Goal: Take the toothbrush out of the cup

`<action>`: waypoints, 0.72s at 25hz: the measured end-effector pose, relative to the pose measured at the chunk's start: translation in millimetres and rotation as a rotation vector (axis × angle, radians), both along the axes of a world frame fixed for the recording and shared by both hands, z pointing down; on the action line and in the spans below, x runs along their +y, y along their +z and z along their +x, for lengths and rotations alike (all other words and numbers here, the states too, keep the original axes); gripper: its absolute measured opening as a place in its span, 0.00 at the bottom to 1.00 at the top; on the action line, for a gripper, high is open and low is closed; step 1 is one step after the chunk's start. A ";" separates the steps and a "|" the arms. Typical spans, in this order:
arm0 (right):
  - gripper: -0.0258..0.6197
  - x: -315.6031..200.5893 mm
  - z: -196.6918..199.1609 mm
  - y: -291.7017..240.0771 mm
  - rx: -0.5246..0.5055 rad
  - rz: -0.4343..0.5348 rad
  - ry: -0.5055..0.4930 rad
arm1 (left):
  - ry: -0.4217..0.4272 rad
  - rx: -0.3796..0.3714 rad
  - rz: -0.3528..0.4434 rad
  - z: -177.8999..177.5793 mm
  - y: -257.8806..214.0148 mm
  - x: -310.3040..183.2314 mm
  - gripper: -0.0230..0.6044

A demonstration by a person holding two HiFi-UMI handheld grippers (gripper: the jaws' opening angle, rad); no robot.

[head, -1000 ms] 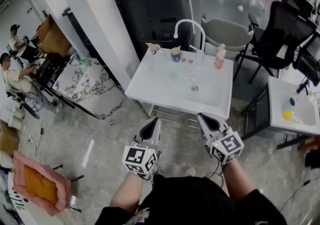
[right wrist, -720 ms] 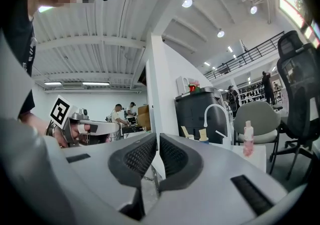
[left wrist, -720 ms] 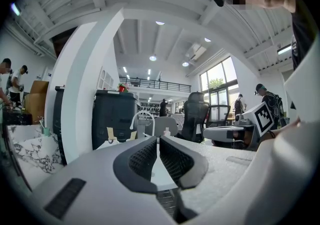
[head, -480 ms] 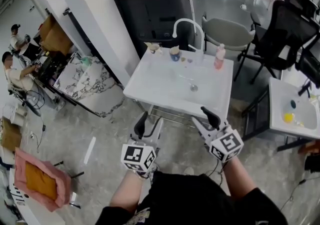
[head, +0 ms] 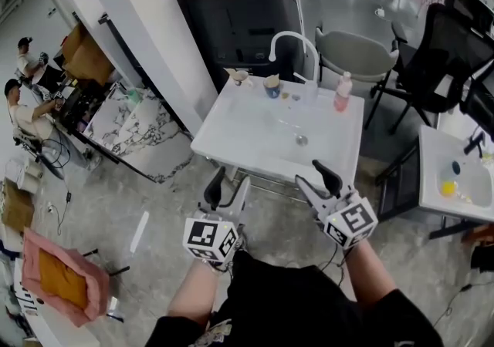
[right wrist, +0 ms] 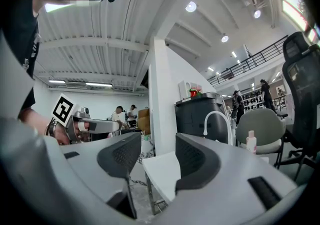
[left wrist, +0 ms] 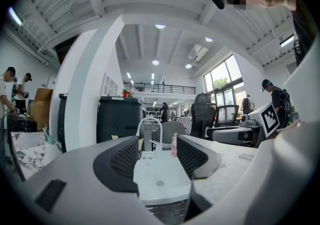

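Straight ahead at twelve o'clock stood a black cabinet (head: 231, 14), and in front of it a white sink (head: 231, 126) on a metal frame. A grey chair (head: 355, 52) sat behind the sink toward one o'clock.

Nearer the person, both tools were held level and pointed at the sink, well short of its front rim. The left tool (head: 229, 183) was at seven o'clock of the basin and the right tool (head: 312, 177) at five o'clock. Each was released, its jaws opening, with nothing between them.

A curved white faucet (head: 292, 35) rose from the sink's back rim at twelve o'clock. A pink bottle (head: 342, 92) stood upright on that rim toward one o'clock. The cup (head: 272, 86), blue-sided, stood on the same rim just at eleven o'clock of the faucet's base, with a smaller pale cup (head: 238, 75) farther toward ten o'clock. The toothbrush was too small to make out in the cup.
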State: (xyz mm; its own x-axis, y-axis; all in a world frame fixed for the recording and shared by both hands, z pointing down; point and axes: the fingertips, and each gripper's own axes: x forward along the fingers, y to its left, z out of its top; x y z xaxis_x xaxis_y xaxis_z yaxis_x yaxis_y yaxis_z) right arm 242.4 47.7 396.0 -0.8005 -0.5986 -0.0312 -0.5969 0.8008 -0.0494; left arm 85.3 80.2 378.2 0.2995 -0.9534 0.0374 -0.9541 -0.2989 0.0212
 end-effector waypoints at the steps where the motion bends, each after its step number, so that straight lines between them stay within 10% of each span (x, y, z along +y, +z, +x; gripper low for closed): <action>1: 0.37 -3.5 -1.5 0.1 0.000 0.001 0.003 | 0.001 -0.002 0.002 -2.3 -0.2 -3.5 0.39; 18: 0.39 -113.8 -116.3 13.4 0.040 -0.030 0.168 | 0.148 0.043 -0.006 -128.9 16.8 -136.7 0.39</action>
